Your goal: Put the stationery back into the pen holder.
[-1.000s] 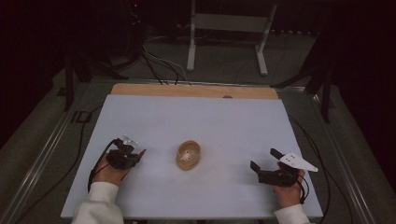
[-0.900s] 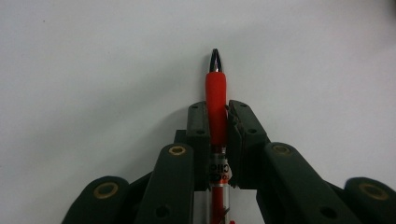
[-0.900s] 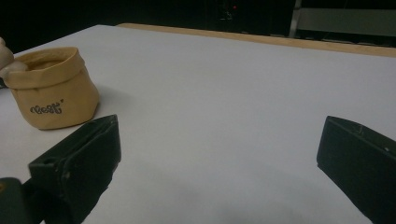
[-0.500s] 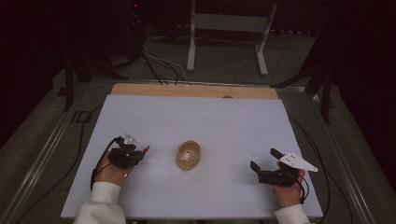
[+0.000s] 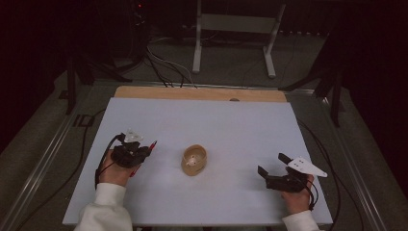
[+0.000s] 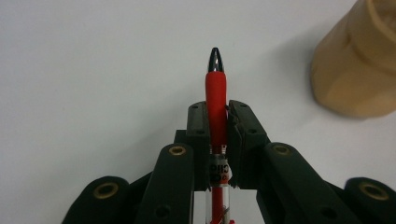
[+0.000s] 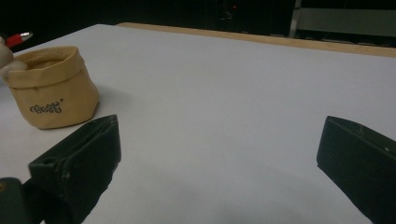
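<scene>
**Red pen clamped in left gripper beside a small tan pouch**

The left gripper (image 5: 142, 153) has its jaws pressed together on a red pen (image 6: 216, 93), tip pointing away over the white table (image 5: 216, 120), left of centre. A tan pouch (image 5: 194, 160) sits mid-table, just right of the pen tip, with wide bare surface around it up to the wooden far edge (image 5: 202, 93). Its script label (image 7: 45, 108) is unreadable. Black lettering on the pen barrel is partly hidden. The right gripper (image 5: 273, 169), jaws wide apart and holding nothing, rests near the table's right front corner.
</scene>
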Demonstrator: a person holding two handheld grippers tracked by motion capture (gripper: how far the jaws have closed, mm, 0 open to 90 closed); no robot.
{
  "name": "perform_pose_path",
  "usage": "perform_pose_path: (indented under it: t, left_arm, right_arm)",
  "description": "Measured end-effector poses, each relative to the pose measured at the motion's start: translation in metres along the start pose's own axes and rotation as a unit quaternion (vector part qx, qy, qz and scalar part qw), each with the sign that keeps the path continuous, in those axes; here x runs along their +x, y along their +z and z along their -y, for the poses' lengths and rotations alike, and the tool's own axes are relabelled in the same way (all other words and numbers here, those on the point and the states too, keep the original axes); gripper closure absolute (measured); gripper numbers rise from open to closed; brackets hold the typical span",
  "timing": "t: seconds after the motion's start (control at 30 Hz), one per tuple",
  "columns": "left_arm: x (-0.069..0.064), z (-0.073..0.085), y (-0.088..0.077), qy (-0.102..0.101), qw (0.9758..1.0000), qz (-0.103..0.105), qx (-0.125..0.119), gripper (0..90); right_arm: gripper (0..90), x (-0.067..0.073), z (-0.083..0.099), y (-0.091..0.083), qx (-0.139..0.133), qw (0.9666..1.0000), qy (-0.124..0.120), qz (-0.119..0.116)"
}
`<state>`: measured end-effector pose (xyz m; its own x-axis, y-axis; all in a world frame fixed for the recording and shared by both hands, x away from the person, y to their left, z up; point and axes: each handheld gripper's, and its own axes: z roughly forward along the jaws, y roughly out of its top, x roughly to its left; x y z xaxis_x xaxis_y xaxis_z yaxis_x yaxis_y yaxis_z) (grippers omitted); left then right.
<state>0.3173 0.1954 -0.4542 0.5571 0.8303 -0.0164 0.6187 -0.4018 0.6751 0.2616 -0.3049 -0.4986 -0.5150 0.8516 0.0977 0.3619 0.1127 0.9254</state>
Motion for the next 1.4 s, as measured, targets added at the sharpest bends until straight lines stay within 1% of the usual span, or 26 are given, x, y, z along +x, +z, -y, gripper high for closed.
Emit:
perform_pose_path:
  t: [0.13, 0.23, 0.27, 0.4, 0.43, 0.6, 0.7, 0.73, 0.77, 0.8, 0.83, 0.93, 1.03, 1.07, 1.13, 1.4]
  left_arm:
    - [-0.003, -0.007, -0.003, 0.002, 0.9999, 0.000, -0.016, 80.7]
    - [-0.006, -0.011, -0.004, 0.004, 0.9997, -0.005, -0.023, 80.7]
    - [-0.006, -0.013, -0.004, 0.006, 0.9996, -0.004, -0.027, 80.7]
    - [-0.010, -0.018, -0.007, 0.004, 0.9990, -0.002, -0.044, 80.7]
    - [-0.010, -0.018, -0.007, 0.004, 0.9990, -0.002, -0.044, 80.7]
    - [-0.013, -0.024, -0.015, 0.006, 0.9969, 0.002, -0.078, 80.7]
    - [-0.013, -0.026, -0.019, 0.008, 0.9944, 0.011, -0.104, 80.7]
    - [-0.013, -0.027, -0.020, 0.007, 0.9939, 0.013, -0.109, 80.7]
    - [-0.013, -0.027, -0.020, 0.007, 0.9939, 0.013, -0.109, 80.7]
    - [-0.013, -0.028, -0.022, 0.007, 0.9927, 0.015, -0.119, 80.7]
    - [-0.013, -0.028, -0.022, 0.007, 0.9927, 0.015, -0.119, 80.7]
    - [-0.014, -0.031, -0.024, 0.006, 0.9908, 0.019, -0.134, 80.7]
    - [-0.015, -0.032, -0.024, 0.007, 0.9902, 0.022, -0.138, 80.7]
    - [-0.015, -0.033, -0.025, 0.008, 0.9889, 0.026, -0.146, 80.7]
    - [-0.016, -0.035, -0.025, 0.007, 0.9878, 0.031, -0.153, 80.7]
    - [-0.019, -0.041, -0.024, 0.013, 0.9851, 0.043, -0.166, 80.7]
  right_arm:
    - [0.3, 0.000, 0.000, 0.000, 0.000, 1.0000, 0.000, 0.000]
    - [0.2, 0.000, 0.000, 0.000, 0.000, 1.0000, 0.001, 0.001]
    - [0.2, 0.000, 0.000, 0.000, 0.000, 1.0000, 0.000, 0.001]
    - [0.2, 0.000, 0.000, 0.000, 0.000, 1.0000, 0.001, 0.001]
    - [0.2, 0.000, 0.000, 0.000, 0.000, 1.0000, 0.001, 0.001]
    - [0.2, 0.000, 0.000, 0.000, 0.000, 1.0000, 0.001, 0.001]
    - [0.2, 0.000, 0.000, -0.001, 0.000, 1.0000, 0.001, 0.001]
    - [0.2, 0.000, 0.000, -0.001, 0.000, 1.0000, 0.001, 0.001]
    - [0.2, 0.000, 0.000, -0.001, -0.001, 1.0000, 0.001, 0.001]
    - [0.2, 0.000, 0.000, -0.001, -0.001, 1.0000, 0.001, 0.001]
    - [0.2, 0.000, 0.000, -0.001, -0.001, 1.0000, 0.001, 0.001]
    - [0.2, 0.000, 0.000, -0.001, -0.001, 1.0000, 0.001, 0.001]
    - [0.2, 0.000, 0.000, 0.000, -0.001, 1.0000, 0.001, 0.000]
    - [0.2, 0.000, 0.000, 0.000, 0.000, 1.0000, 0.001, 0.001]
    - [0.2, 0.000, 0.000, 0.000, 0.000, 1.0000, 0.001, 0.000]
    - [0.2, 0.000, 0.000, 0.000, 0.000, 1.0000, 0.001, 0.000]
